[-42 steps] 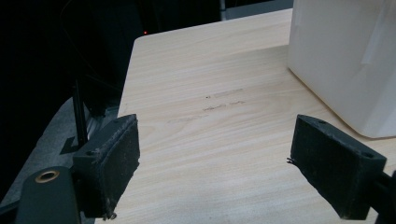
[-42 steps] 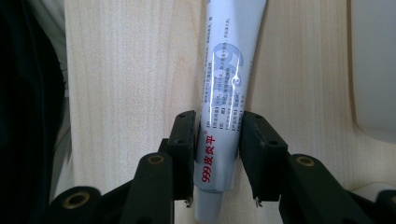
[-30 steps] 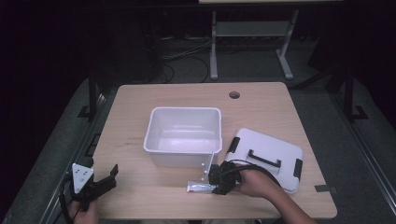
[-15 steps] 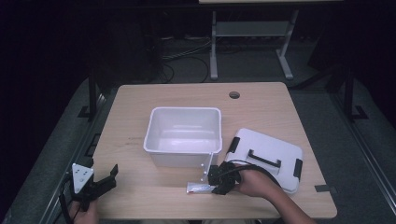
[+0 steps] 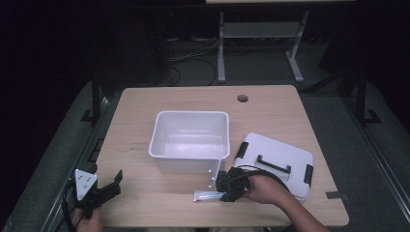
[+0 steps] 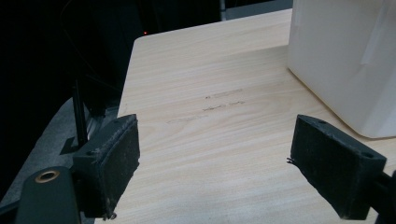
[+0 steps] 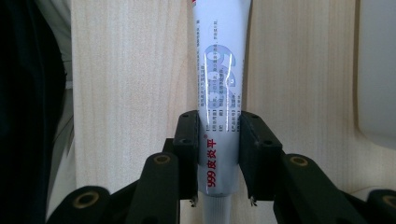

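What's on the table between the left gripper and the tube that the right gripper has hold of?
Nothing: in the high view, bare wood separates the left gripper from the tube. The white bin sits farther back, off that line.

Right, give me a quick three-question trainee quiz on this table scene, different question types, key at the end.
1. True or false: the right gripper is closed on the tube.
2. Multiple choice: where does the lid lie? A) on the tub; B) flat on the table, to the right of the tub; C) on the floor.
3. Fill in: the left gripper has its jaws ____ with nothing between them.

Key
1. True: both pads press the tube's sides, and it lies flat on the table in front of the tub.
2. B.
3. Open: it is near the table's front left corner.
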### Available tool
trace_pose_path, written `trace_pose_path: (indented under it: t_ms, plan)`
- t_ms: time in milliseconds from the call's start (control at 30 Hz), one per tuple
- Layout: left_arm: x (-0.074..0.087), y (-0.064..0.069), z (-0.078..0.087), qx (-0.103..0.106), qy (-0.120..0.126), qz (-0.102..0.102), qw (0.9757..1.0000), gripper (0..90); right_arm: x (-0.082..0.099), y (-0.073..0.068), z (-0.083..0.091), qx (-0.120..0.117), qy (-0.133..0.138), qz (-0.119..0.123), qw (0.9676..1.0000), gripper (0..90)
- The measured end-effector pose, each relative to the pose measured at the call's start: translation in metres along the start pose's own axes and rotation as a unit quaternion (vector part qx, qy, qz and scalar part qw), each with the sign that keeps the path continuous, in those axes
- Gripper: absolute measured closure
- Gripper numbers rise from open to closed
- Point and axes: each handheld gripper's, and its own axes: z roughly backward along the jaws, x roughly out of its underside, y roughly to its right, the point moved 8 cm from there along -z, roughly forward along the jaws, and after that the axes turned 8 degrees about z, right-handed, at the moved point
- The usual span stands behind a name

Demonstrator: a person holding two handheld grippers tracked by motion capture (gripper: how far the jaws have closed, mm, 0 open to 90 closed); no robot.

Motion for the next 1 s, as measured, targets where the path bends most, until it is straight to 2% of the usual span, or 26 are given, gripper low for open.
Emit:
trace_pose_path:
  t_ms: [200, 233, 600, 1000]
  plan:
    - [0.0, 0.0, 0.0, 0.0, 0.001, 0.0, 1.0, 15.0, 0.0, -0.001, 0.002, 0.0, -0.007, 0.007, 1.0, 69.7]
    - [0.0, 0.0, 0.0, 0.0, 0.001, -0.001, 1.0, 15.0, -0.002, -0.001, 0.003, 0.003, -0.006, 0.014, 0.9999, 69.7]
    - [0.0, -0.001, 0.001, -0.002, 0.001, 0.001, 1.0, 15.0, -0.008, -0.003, 0.01, -0.008, -0.002, 0.015, 0.9999, 69.7]
    - [0.0, -0.001, 0.001, -0.002, 0.002, 0.002, 1.0, 15.0, -0.019, -0.003, 0.033, -0.005, 0.0, 0.024, 0.9997, 69.7]
